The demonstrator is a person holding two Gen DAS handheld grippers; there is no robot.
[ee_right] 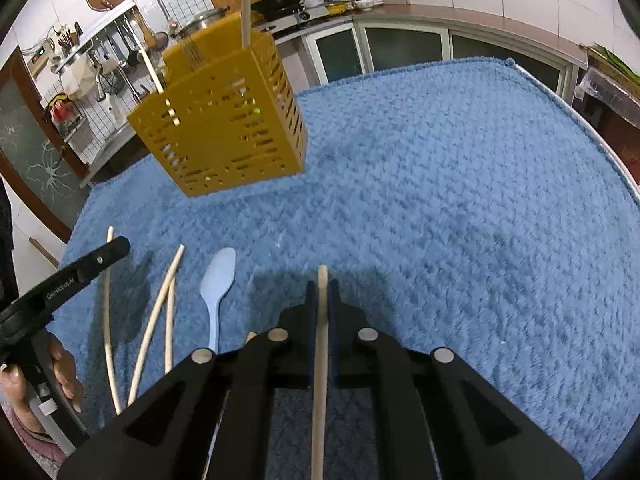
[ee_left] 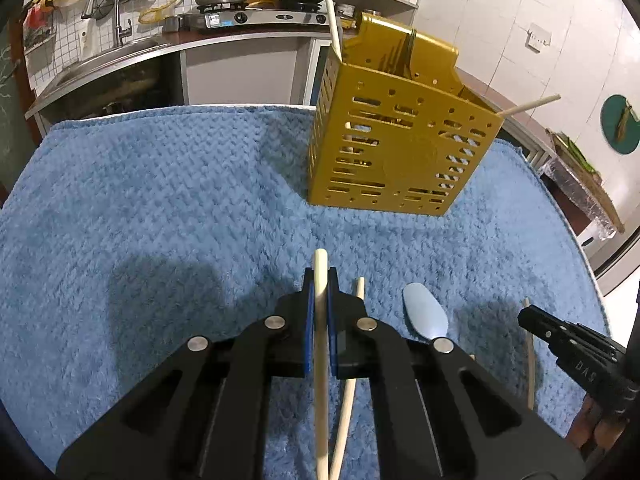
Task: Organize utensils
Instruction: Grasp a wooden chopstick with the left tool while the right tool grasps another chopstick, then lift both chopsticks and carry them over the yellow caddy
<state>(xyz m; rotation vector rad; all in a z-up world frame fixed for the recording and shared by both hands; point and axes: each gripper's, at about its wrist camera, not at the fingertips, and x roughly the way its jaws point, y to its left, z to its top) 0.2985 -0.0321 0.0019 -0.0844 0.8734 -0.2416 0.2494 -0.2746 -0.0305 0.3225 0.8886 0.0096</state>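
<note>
Blue towelling (ee_left: 160,200) is spread across the table, giving the loose utensils a soft, non-slip bed. At the far side a gold perforated holder (ee_left: 392,148) is stood upright, its open top turned up so that long pieces can be dropped in end first; two pale chopsticks (ee_left: 332,20) are already leaned in it, and some dark gold-toned cutlery can be made out at its back, too indistinct to name.

A pale chopstick (ee_left: 321,280) is clamped between the blue pads of the left gripper (ee_left: 320,292), the jaws drawn narrow on it near its far tip, with most of its length trailing back under the tool. In the right wrist view, a second, slightly browner chopstick (ee_right: 322,292) is pinched the same way by the right gripper (ee_right: 322,300). The grip near one end is judged to suit carrying each stick to the holder and tipping it upright over the opening.

Between the two tools, on the near part of the towel, a light blue spoon (ee_right: 218,276) is left lying bowl away, with more loose chopsticks (ee_right: 160,312) beside it to the left. The task is judged partly done, with these pieces yet to be gathered. Part of a hand (ee_right: 64,376) is seen on the left tool's handle.
</note>
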